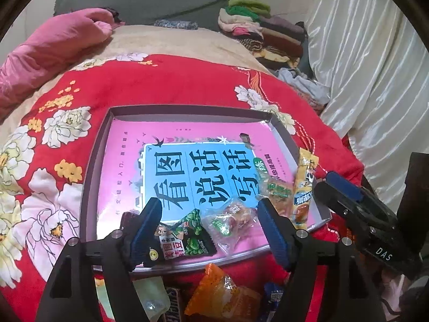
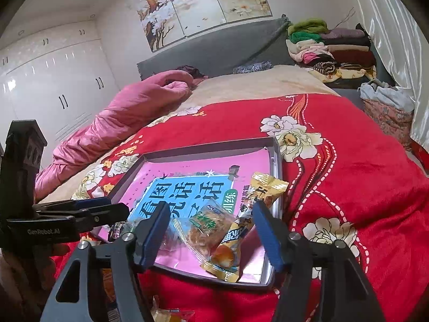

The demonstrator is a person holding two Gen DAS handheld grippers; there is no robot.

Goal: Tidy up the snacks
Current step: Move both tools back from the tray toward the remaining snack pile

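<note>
Loose orange packet [image 1: 222, 295] waits outside, nearest the lens; 4 snacks lie inside the tray [image 1: 92, 166] at its near edge. Left gripper [image 1: 211, 224] and right gripper [image 2: 211, 221] both hang spread, gripping nothing, likely after releasing.

bedspread [image 1: 161, 86]: bright red, printed with large white and pale pink peonies and small yellow blossoms
tray [image 1: 92, 161]: grey rim and walls
book cover [image 1: 128, 166]: pink, with a light blue panel of big black characters
pea packet [image 1: 187, 238]: between the left jaws; black with green peas and red-and-white lettering
clear wrapper [image 2: 206, 228]: between the right jaws; transparent, green label, orange-brown filling
long sachet [image 2: 241, 230]: beside the right-hand jaw; yellow-gold with a blue band
orange packet [image 1: 222, 292]: below the left jaws; orange
quilt [image 2: 120, 118]: beyond the jaws; plain pink
curtain [image 1: 362, 53]: glossy cream-white
jaw pads [image 1: 142, 230]: blue on black arms
</note>
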